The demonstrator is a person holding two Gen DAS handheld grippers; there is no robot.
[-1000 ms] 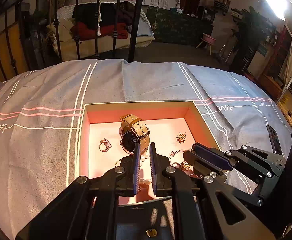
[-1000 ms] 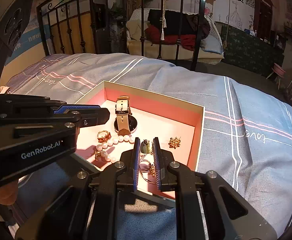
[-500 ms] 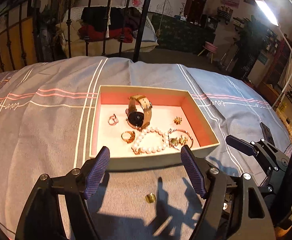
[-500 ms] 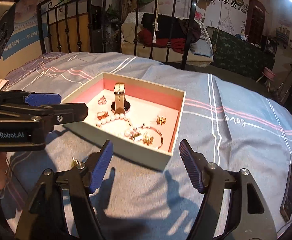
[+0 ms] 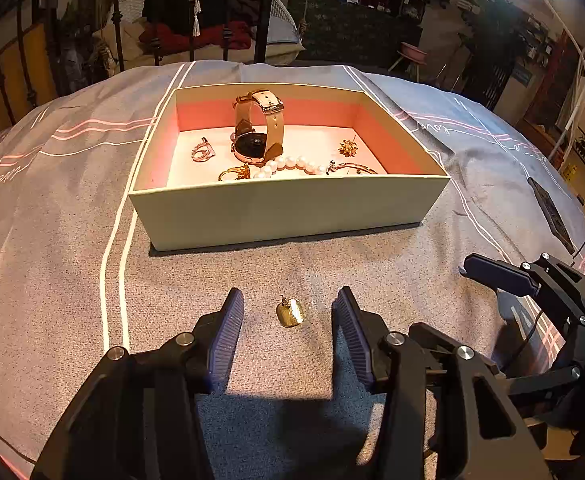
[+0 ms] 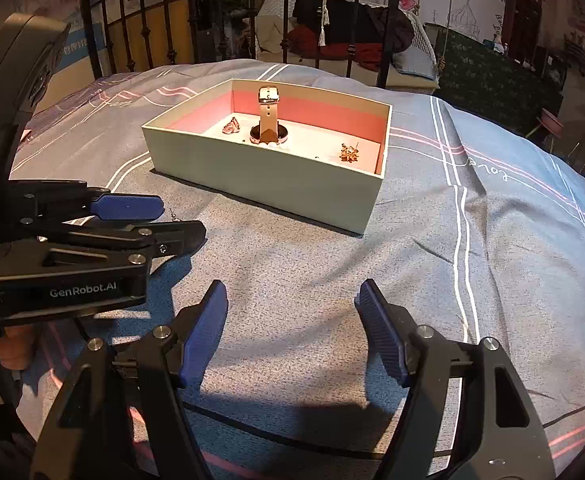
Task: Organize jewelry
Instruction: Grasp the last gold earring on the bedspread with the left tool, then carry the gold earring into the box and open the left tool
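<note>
now we have our left gripper spread wide, grasping nothing, with the small gold earring lying on the bedspread squarely between its pads, just short of the box. its longer side runs roughly along the fingers, so closing across it looks right to us. our right gripper is likewise released and empty, off to the side and farther from the piece. only the left wrist view shows the earring and the pearl bracelet; the right view shows the watch upright in the box.
</note>
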